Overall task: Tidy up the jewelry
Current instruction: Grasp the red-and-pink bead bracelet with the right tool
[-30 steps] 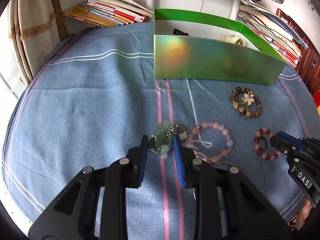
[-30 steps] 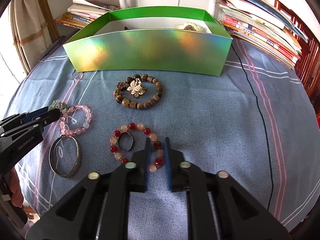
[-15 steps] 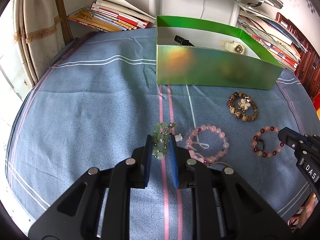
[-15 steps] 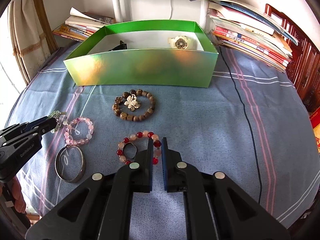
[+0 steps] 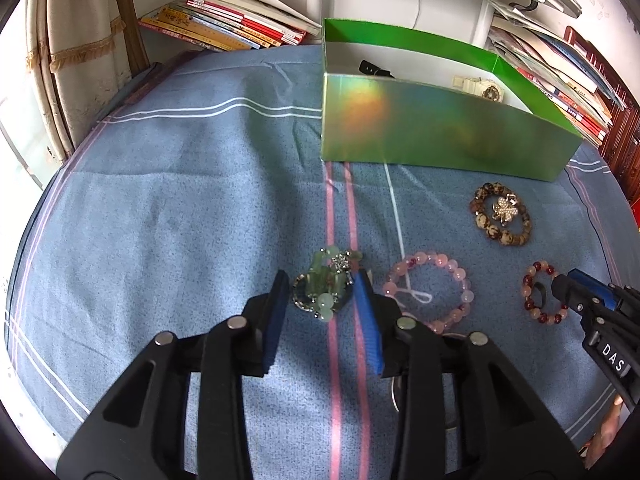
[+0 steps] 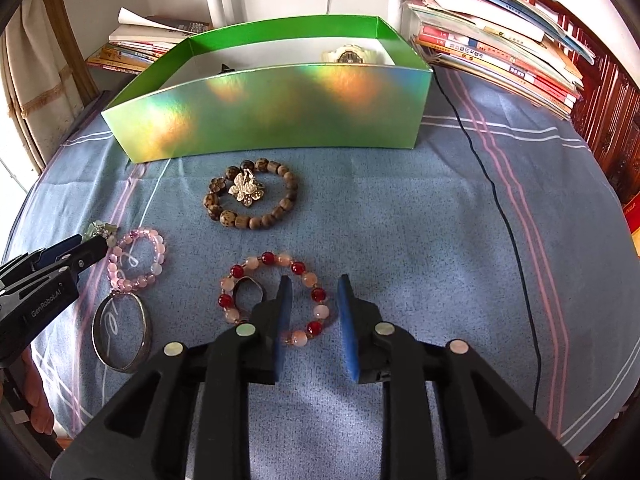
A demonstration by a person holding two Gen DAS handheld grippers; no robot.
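Both fingers just opened | left (image 5: 322, 296) straddles green bracelet (image 5: 324, 286) | right (image 6: 314, 304) straddles red bracelet (image 6: 276, 300), unheld

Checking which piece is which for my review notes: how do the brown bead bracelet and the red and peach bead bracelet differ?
The brown bead bracelet lies close before the green box, a silver flower charm on it; the red and peach bead bracelet lies nearer, a dark ring inside its loop. The right gripper straddles the red and peach one's beads; the brown one is untouched. Both lie flat on the blue cloth.

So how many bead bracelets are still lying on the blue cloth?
4: green bracelet between the left gripper fingers, pink bracelet beside it, red bracelet at the right gripper, brown bracelet near the box.
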